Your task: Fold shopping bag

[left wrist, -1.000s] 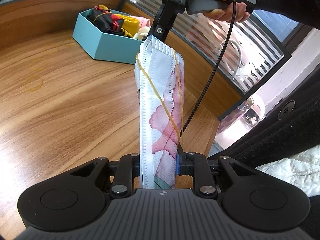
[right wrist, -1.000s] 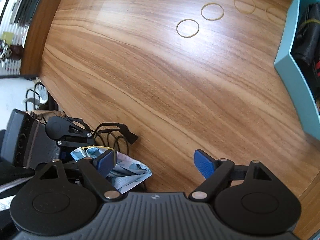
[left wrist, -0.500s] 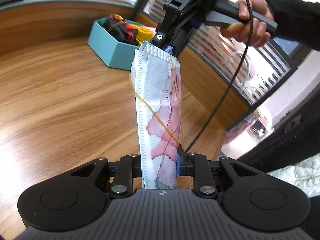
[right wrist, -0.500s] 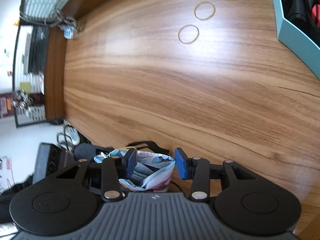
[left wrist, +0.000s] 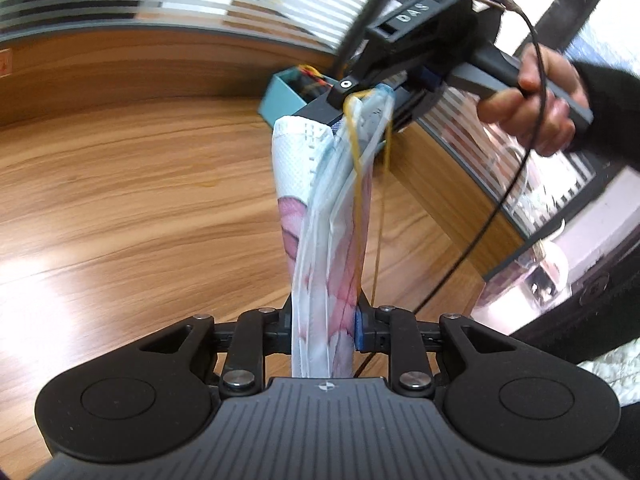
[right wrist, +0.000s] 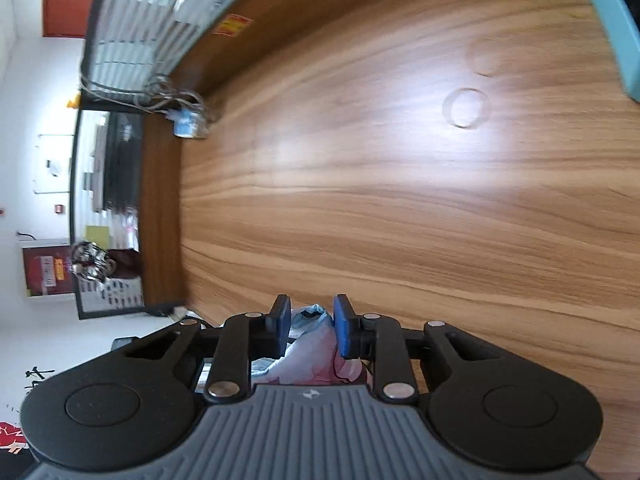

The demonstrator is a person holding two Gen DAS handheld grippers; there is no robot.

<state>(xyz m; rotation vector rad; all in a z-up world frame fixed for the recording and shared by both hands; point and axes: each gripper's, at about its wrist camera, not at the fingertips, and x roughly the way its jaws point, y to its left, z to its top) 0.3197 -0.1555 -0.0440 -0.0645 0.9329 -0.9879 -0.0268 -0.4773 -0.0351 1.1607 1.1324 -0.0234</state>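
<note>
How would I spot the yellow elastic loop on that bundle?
Above the wooden table, find the folded white fabric shopping bag with pink blotches. The thin yellow rubber band runs lengthwise along it, unlike the loose rings lying flat on the table.

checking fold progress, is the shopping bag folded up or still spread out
Folded: the shopping bag is a narrow layered strip, stretched between the left tool and right tool, with a rubber band over it.

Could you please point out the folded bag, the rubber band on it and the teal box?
Bag [left wrist: 294, 184]: left wrist view, white upper panel.
Rubber band [left wrist: 357, 160]: left wrist view, yellow strand along the bag's edge.
Teal box [left wrist: 280, 98]: left wrist view, near side wall.
</note>
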